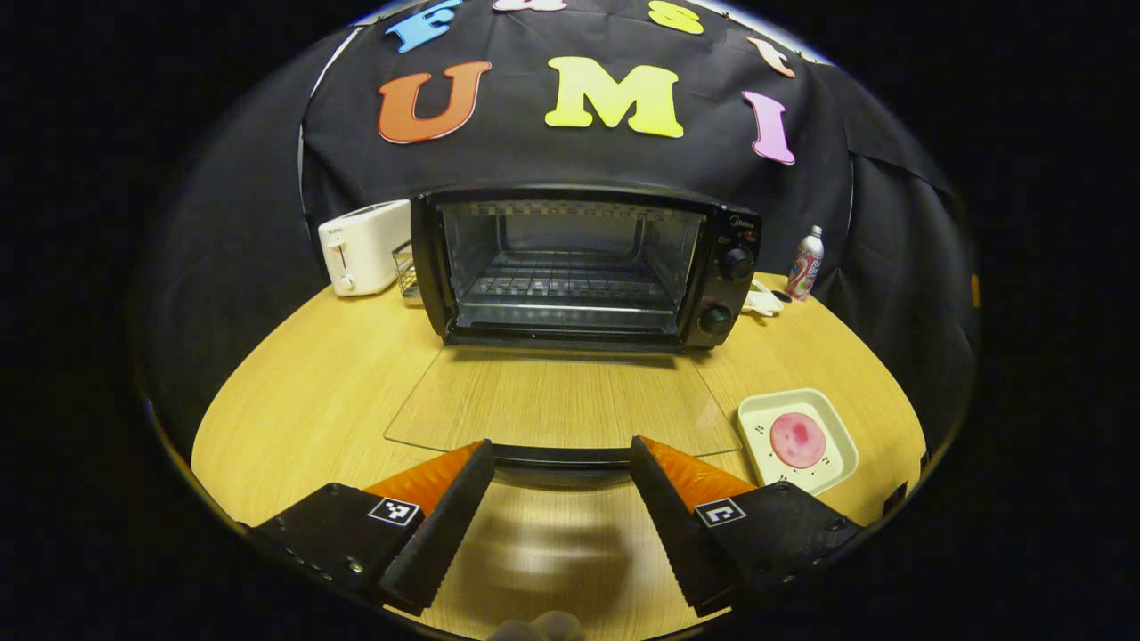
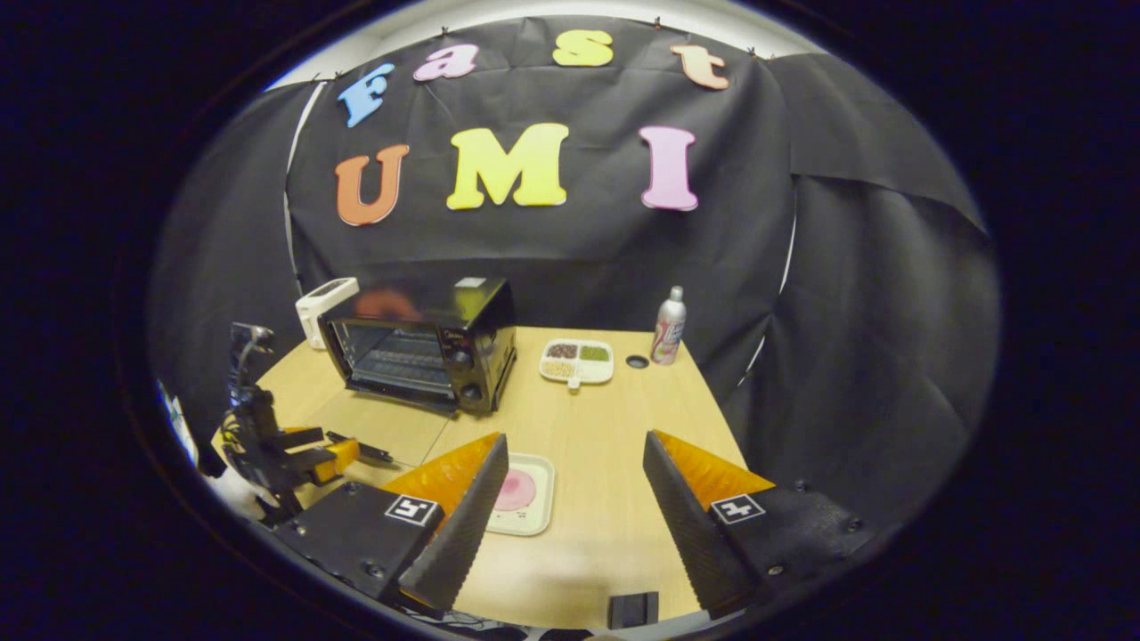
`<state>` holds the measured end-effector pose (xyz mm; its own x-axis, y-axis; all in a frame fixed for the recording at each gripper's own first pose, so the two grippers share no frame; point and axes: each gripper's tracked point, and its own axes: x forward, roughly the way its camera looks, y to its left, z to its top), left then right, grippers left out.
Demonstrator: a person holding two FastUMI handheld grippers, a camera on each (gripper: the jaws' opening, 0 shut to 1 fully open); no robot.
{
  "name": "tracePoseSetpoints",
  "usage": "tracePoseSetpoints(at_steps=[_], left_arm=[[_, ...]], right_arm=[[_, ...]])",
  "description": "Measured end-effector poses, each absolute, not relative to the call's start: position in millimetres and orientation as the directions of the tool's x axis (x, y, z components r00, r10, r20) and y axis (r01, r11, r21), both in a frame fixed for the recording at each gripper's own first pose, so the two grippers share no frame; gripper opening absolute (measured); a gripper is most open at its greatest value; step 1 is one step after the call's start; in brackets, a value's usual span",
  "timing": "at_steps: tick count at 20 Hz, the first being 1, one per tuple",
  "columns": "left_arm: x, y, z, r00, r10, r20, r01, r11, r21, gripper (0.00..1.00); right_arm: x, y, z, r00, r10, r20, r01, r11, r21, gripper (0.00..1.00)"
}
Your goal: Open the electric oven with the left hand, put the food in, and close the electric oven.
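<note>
**Oven Door Down, Food Waiting on Its Tray**

Standing at the back of the wooden bench (image 1: 338,374), the electric oven (image 1: 583,267) is showing a boxy black shell, two round knobs down its right side and a wire rack inside. Its glass door (image 1: 561,401) is lying flat and open toward the camera, the wood grain showing through the pane, with a dark handle bar along its front edge.

In the left gripper view, the left gripper (image 1: 563,463) is hovering with its jaws spread wide and gripping nothing; the door's handle bar is sitting between its fingertips, and contact cannot be told. The fingers are looking wedge-shaped with ridged inner faces.

The food (image 1: 797,439), a flat round pink slice, is resting on a pale square tray (image 1: 837,436) with rounded corners, just right of the open door and near the bench's front edge.

In the right gripper view, the right gripper (image 2: 574,450) is also holding open and empty above the bench, with the tray lying just ahead of its left finger and the oven farther off to the left.

A white toaster (image 1: 361,245) is standing left of the oven, a spray can (image 1: 804,263) to its right, and a divided dish (image 2: 577,361) is lying beside the can.
</note>
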<state>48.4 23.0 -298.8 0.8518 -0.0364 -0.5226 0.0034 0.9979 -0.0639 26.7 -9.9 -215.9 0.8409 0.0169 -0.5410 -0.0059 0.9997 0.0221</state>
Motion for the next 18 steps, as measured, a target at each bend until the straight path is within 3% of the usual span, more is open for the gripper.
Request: tracePoseSetpoints(at_steps=[6, 7, 9, 12, 15, 18], left_arm=[[14.4, 17.4, -218.3, 0.908, -0.001, -0.420, -0.009, 1.000, -0.022, 0.96], [7.3, 16.1, -203.3, 0.913, 0.007, -0.407, -0.016, 1.000, -0.018, 0.96], [-2.4, 15.8, -173.3, 0.927, 0.042, -0.373, -0.049, 0.999, -0.009, 0.95], [-15.5, 11.9, -134.2, 0.937, 0.092, -0.336, -0.101, 0.995, -0.010, 0.96], [-25.8, 9.4, -104.4, 0.940, 0.148, -0.308, -0.160, 0.987, -0.015, 0.96], [-36.4, 9.8, -87.5, 0.933, 0.215, -0.287, -0.224, 0.975, 0.003, 0.95]], right_arm=[[45.9, -3.6, -321.2, 0.684, 0.100, -0.722, -0.053, 0.995, 0.088, 0.78], [47.8, 0.4, -336.1, 0.657, 0.124, -0.744, -0.053, 0.992, 0.119, 0.69], [55.5, 8.3, -363.5, 0.595, 0.172, -0.785, -0.045, 0.982, 0.181, 0.64], [70.6, 13.1, -389.6, 0.520, 0.233, -0.822, -0.038, 0.968, 0.250, 0.52], [85.5, 14.8, -408.6, 0.464, 0.270, -0.844, -0.030, 0.957, 0.290, 0.34], [97.2, 18.3, -422.7, 0.392, 0.300, -0.870, -0.028, 0.949, 0.315, 0.29]])
